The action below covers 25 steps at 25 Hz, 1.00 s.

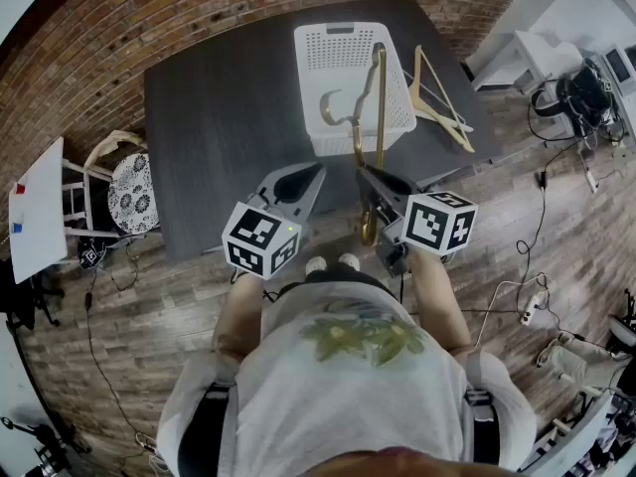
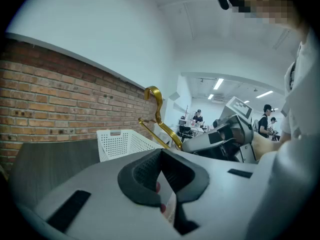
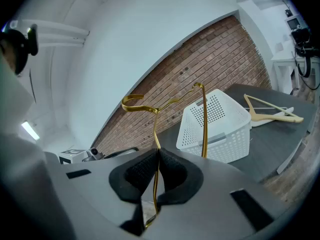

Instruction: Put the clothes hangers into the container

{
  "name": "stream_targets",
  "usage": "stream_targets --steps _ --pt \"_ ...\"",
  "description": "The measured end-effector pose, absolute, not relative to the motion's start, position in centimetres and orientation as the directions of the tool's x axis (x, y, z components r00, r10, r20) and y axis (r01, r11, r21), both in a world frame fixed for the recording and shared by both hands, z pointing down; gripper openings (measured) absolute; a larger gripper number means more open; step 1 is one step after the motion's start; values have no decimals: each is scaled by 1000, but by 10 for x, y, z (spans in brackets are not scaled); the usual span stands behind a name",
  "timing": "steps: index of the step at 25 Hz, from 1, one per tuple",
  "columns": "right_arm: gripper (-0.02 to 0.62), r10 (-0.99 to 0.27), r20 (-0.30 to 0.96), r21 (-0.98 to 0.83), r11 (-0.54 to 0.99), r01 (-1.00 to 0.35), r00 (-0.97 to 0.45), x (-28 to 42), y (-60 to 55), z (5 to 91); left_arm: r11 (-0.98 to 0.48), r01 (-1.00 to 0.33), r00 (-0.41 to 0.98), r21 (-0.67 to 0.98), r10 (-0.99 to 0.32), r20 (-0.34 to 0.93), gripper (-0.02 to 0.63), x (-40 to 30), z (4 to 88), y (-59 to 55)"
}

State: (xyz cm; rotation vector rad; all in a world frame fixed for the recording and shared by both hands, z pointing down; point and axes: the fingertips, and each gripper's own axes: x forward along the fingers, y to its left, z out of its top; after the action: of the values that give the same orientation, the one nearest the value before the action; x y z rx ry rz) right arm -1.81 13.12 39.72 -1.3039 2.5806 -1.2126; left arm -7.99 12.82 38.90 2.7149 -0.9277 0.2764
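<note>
A gold metal hanger [image 1: 379, 107] [image 3: 155, 129] is clamped between the pads of my right gripper [image 1: 376, 182] [image 3: 157, 156]. It reaches up over the near rim of the white perforated basket [image 1: 338, 58] [image 3: 215, 119], with its hook to the left. A wooden hanger [image 1: 437, 102] [image 3: 270, 113] lies on the dark table [image 1: 219, 117], just right of the basket. My left gripper [image 1: 298, 182] [image 2: 161, 156] hovers at the table's near edge, left of the right one, jaws shut with nothing between them. The left gripper view shows the gold hanger [image 2: 160, 119] and the basket [image 2: 120, 141].
A stool with a patterned cushion [image 1: 129, 192] and a white board [image 1: 35, 212] stand left of the table. Cables and a power strip [image 1: 532, 306] lie on the wooden floor at the right. A brick wall runs behind the table. People stand far off in the left gripper view.
</note>
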Motion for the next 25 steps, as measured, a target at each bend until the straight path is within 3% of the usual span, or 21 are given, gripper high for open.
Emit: stream_targets --steps 14,25 --pt "38 -696 325 -637 339 -692 -640 -30 124 403 -812 -545 834 209 -500 233 29 -83 397 130" --pt "40 -658 360 -644 337 -686 -662 -16 72 412 -788 -571 819 231 -526 230 29 -73 398 81"
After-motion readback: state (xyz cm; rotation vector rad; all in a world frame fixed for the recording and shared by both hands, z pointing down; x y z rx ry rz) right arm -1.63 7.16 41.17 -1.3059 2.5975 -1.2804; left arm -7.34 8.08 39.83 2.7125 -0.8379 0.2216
